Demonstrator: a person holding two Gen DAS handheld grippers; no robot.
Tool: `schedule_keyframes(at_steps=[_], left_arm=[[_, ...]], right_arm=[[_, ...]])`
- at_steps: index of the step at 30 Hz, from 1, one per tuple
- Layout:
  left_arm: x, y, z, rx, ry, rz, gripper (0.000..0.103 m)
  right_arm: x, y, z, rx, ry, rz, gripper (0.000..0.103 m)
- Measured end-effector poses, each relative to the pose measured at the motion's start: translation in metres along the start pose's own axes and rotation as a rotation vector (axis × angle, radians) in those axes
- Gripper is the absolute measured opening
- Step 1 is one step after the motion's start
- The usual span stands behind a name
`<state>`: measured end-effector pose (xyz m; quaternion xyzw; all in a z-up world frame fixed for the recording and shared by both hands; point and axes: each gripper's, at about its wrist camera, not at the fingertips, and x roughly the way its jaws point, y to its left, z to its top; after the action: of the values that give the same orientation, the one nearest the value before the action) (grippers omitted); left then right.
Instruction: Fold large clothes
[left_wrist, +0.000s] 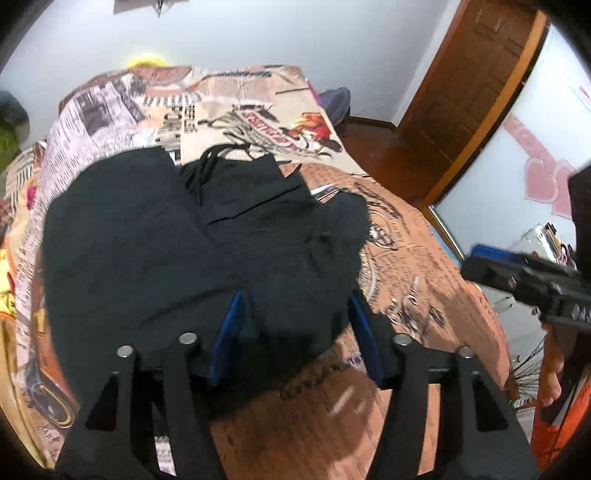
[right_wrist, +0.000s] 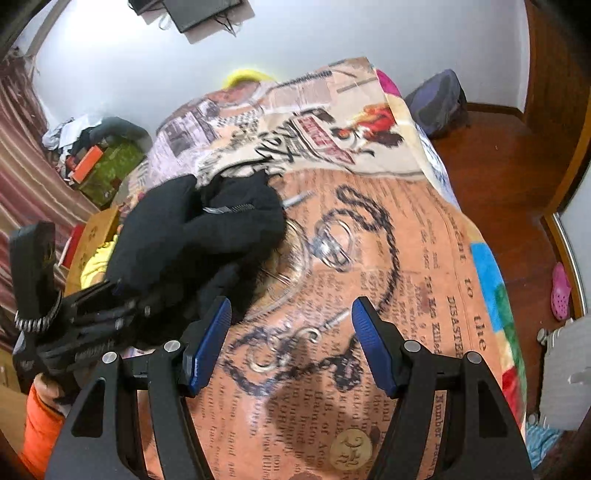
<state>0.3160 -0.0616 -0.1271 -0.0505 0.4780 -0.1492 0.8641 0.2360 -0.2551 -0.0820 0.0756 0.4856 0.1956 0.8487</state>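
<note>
A large black garment (left_wrist: 184, 240) with a drawstring lies crumpled on the printed bedspread (left_wrist: 424, 266). My left gripper (left_wrist: 295, 325) is open, its blue pads over the garment's near edge with black cloth between the jaws. In the right wrist view the garment (right_wrist: 199, 236) is bunched at the left. My right gripper (right_wrist: 291, 339) is open and empty above bare bedspread (right_wrist: 406, 258), just right of the garment. The left gripper (right_wrist: 74, 332) shows at the left edge there, and the right gripper's fingers (left_wrist: 517, 277) show at the right of the left wrist view.
The bed fills most of both views. A wooden door (left_wrist: 472, 85) and wooden floor (right_wrist: 509, 177) lie to the right. A dark backpack (right_wrist: 439, 103) leans on the far wall. Clutter and boxes (right_wrist: 99, 162) sit left of the bed. A pink shoe (right_wrist: 559, 291) lies on the floor.
</note>
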Motion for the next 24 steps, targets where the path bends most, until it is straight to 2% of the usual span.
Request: schedule_keyframes(at_steps=[3, 7, 11, 15, 17, 19, 21, 24], left_arm=[[-0.024, -0.004, -0.002, 0.017, -0.039, 0.006, 0.06], [-0.054, 0.008, -0.003, 0.04, -0.101, 0.008, 0.062], [-0.072, 0.039, -0.005, 0.009, -0.153, 0.111, 0.068], [-0.061, 0.077, -0.013, -0.075, -0.117, 0.192, 0.068], [-0.05, 0.091, -0.023, -0.121, -0.091, 0.208, 0.068], [-0.038, 0.101, -0.031, -0.153, -0.056, 0.191, 0.068], [-0.031, 0.107, -0.041, -0.183, -0.068, 0.179, 0.077], [-0.024, 0.107, -0.049, -0.192, -0.103, 0.2, 0.082]], right_arm=[[-0.003, 0.016, 0.007, -0.026, -0.033, 0.014, 0.065], [0.0, 0.043, 0.017, -0.061, -0.063, 0.058, 0.065], [0.012, 0.071, 0.025, -0.095, -0.067, 0.092, 0.065], [0.034, 0.086, 0.03, -0.079, -0.09, 0.058, 0.065], [0.048, 0.084, 0.03, -0.054, -0.066, 0.034, 0.065], [0.064, 0.077, 0.025, -0.039, -0.021, 0.013, 0.065], [0.077, 0.066, 0.016, -0.03, 0.02, 0.011, 0.065], [0.085, 0.052, 0.006, -0.017, 0.063, 0.0, 0.065]])
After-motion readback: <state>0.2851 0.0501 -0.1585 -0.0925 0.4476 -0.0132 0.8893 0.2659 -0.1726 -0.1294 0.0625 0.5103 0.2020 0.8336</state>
